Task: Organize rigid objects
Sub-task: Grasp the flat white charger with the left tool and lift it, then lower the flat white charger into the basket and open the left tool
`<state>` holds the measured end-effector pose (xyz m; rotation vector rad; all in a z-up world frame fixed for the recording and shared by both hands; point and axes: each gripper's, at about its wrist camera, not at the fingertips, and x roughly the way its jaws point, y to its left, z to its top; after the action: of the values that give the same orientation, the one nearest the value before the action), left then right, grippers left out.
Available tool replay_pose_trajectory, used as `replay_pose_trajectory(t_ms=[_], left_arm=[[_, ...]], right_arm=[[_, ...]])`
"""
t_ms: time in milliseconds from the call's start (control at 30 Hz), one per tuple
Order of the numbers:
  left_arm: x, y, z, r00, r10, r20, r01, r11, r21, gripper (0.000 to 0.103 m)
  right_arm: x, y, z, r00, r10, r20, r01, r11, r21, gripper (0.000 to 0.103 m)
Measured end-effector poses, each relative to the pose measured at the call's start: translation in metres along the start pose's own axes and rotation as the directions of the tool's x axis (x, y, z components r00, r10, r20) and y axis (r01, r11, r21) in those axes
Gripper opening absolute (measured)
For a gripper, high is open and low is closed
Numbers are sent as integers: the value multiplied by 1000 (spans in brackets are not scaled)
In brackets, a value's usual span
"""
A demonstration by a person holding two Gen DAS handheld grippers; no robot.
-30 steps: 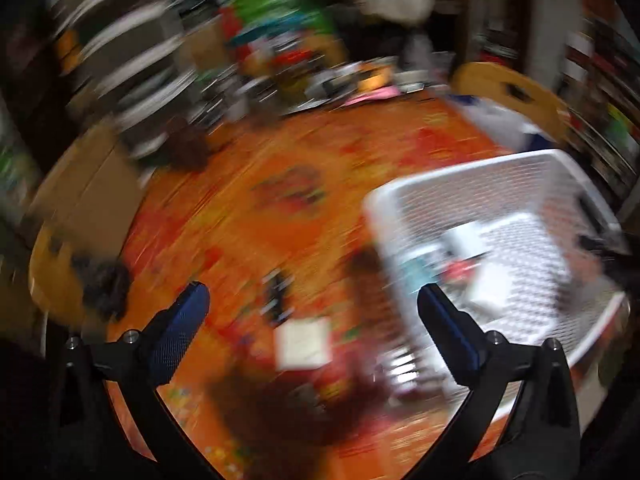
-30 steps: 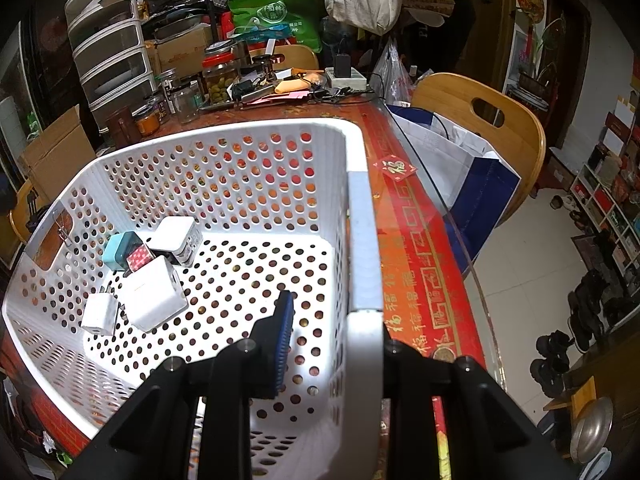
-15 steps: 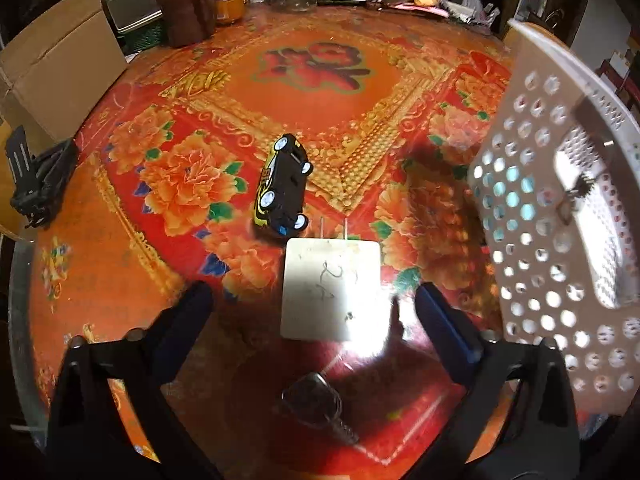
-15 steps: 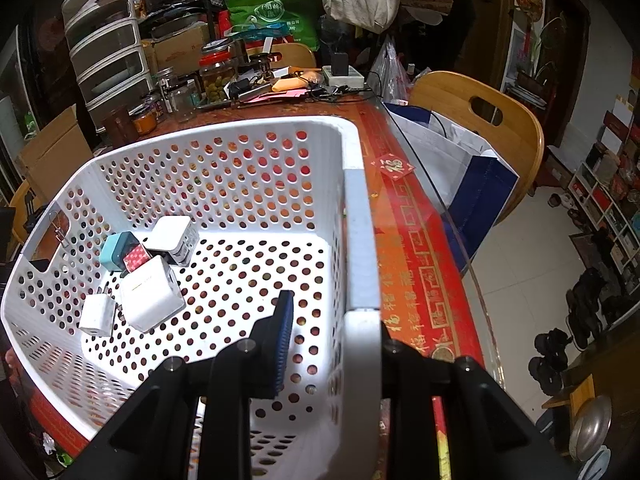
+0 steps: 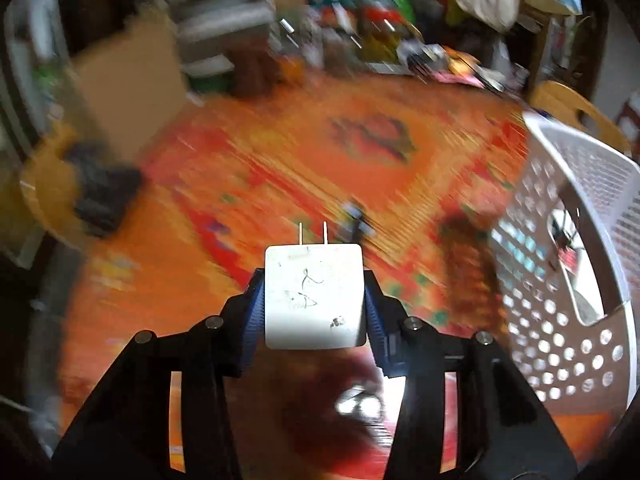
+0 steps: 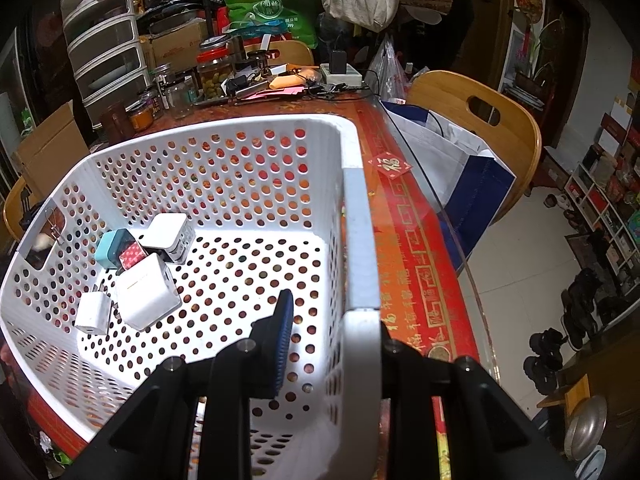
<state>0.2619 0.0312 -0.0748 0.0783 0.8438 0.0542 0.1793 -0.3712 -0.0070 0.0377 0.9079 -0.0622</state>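
White charger (image 5: 314, 295) clamped in left gripper (image 5: 314, 304), right gripper (image 6: 332, 344) pinching basket (image 6: 354, 240) rim

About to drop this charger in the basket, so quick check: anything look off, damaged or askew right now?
Nothing looks broken. The white charger sits square in the left tool, prongs forward, its face scuffed and scribbled on. The right tool clamps the basket wall. The chargers inside lie jumbled.

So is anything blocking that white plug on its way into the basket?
Only the basket's own perforated side wall, on the right between it and the white plug held in the left gripper. Nothing else visible, though the view is blurred.
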Motion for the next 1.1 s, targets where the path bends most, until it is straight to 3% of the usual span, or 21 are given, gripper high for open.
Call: replay_pose_trajectory(t_ms=[133, 267, 500, 933, 1033, 1100], left_arm=[[-22, 4, 3, 990, 127, 69, -127, 992, -4, 43], [-29, -1, 6, 986, 150, 70, -150, 989, 0, 43], [-68, -34, 17, 993, 43, 106, -52, 996, 77, 43], [-121, -107, 41, 984, -19, 176, -19, 978, 207, 43], [-125, -138, 47, 989, -86, 124, 46, 956, 290, 43], [-117, -162, 48, 987, -158, 27, 139, 929, 344, 43]], right_arm=[[-1, -1, -1, 1000, 8, 8, -8, 1000, 6, 26], [-2, -1, -2, 1000, 10, 7, -10, 1000, 2, 26], [-2, -2, -2, 1000, 24, 14, -24, 1000, -1, 26], [-3, -2, -2, 999, 34, 21, -34, 999, -3, 26], [-3, -2, -1, 999, 34, 19, -34, 999, -5, 26], [-3, -2, -1, 999, 35, 19, -35, 999, -4, 26]])
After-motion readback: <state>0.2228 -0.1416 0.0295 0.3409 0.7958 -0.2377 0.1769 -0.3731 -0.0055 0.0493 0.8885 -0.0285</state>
